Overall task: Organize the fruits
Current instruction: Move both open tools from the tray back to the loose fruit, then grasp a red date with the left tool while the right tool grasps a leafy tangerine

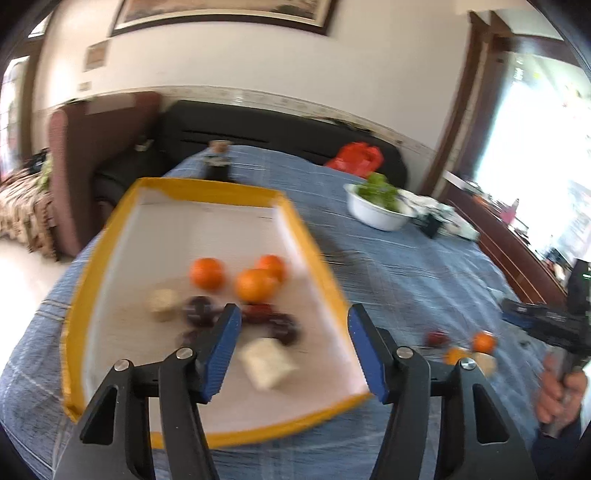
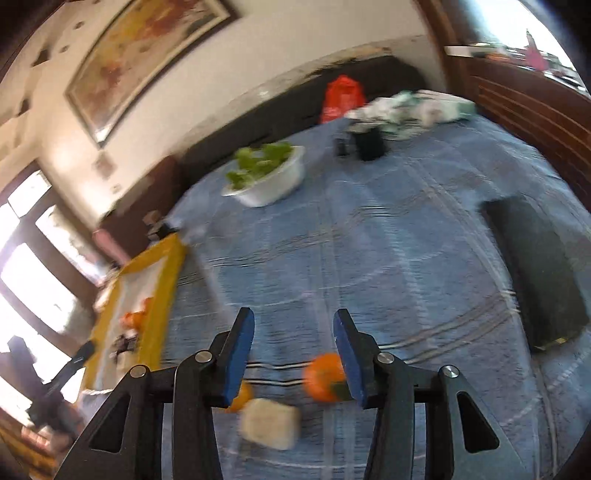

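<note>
A living room with a framed painting (image 1: 225, 14) on a pale wall and a dark sofa (image 1: 258, 125) lies behind a table spread with a blue checked cloth (image 1: 399, 273). On the cloth sits a shallow white tray with a yellow rim (image 1: 317, 266), reaching toward the table's left edge. Inside the tray, three oranges (image 1: 255, 288) lie near its right wall, with dark reddish fruits (image 1: 201, 310) just in front of them and two pale blocks (image 1: 266, 362), one by the dark fruits and one nearer the tray's front edge. The shots are blurred, so the dark fruits cannot be named more closely.

The left gripper (image 1: 293, 350) hovers over the front of the tray, its blue-padded jaws spread wide with nothing between them.

Outside the tray, on the cloth off its front right corner, lie an orange (image 2: 325, 376), a second orange (image 2: 242, 397), a pale block (image 2: 271, 424) and a small red fruit (image 1: 437, 338). The right gripper (image 2: 293, 356) hangs over this group, jaws apart; the orange shows just beside the inner face of its right finger, and contact cannot be judged.

Toward the table's far edge stand a white bowl of green leaves (image 2: 269, 184), a red bag (image 2: 341, 98) and a small dark object (image 2: 369, 142). A dark flat slab (image 2: 535, 269) lies by the right edge.
</note>
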Demonstrator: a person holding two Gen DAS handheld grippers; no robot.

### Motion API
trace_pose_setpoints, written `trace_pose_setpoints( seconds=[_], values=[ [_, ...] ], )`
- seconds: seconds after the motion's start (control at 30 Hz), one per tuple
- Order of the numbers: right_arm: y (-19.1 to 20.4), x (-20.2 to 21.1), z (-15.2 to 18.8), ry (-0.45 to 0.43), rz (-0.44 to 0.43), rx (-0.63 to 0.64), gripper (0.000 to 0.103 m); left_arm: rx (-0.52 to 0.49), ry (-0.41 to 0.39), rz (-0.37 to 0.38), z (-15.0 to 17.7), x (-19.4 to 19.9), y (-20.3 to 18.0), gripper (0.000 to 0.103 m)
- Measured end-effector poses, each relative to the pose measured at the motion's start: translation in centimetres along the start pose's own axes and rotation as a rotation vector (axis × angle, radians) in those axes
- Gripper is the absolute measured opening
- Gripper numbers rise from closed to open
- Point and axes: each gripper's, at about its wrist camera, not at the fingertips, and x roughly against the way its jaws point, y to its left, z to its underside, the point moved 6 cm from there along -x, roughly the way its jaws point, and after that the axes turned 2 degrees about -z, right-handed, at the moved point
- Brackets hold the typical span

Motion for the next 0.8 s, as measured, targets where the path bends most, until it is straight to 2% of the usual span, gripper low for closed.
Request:
trace_pose_setpoints(
  seconds=[0.03, 0.1, 0.23, 0.33, 0.47, 0.53, 0.8],
  values=[
    [-0.5, -0.1, 0.0, 0.008, 0.008, -0.018, 0.049, -0.021, 0.011, 0.016, -0.1, -0.1, -1.1, 0.05],
    [-1.6, -0.6, 0.2, 0.032, 0.005, -0.066, 0.049, -0.071, 0.049, 0.076, -0.1, -0.5, -4.1, 0.042],
    [-3.0, -1.2, 0.4, 0.065, -0.023, -0.14, 0.049, -0.151, 0.146, 0.172, 0.3, -2.5, -9.4, 0.033],
    [-2.6, -0.9, 0.4, 0.063, -0.038, -0.132, 0.05, -0.178, 0.242, 0.226, 1.0, -4.9, -12.4, 0.026],
    [-2.3, -0.5, 0.5, 0.052, -0.051, -0.119, 0.05, -0.163, 0.366, 0.288, 2.0, -8.3, -14.6, 0.026],
    [-2.4, -0.5, 0.4, 0.053, -0.061, -0.126, 0.05, -0.173, 0.408, 0.288, 2.5, -9.6, -15.4, 0.026],
    [-2.1, -0.2, 0.4, 0.044, -0.088, -0.124, 0.05, -0.18, 0.466, 0.305, 3.5, -11.7, -16.7, 0.026]
  ],
)
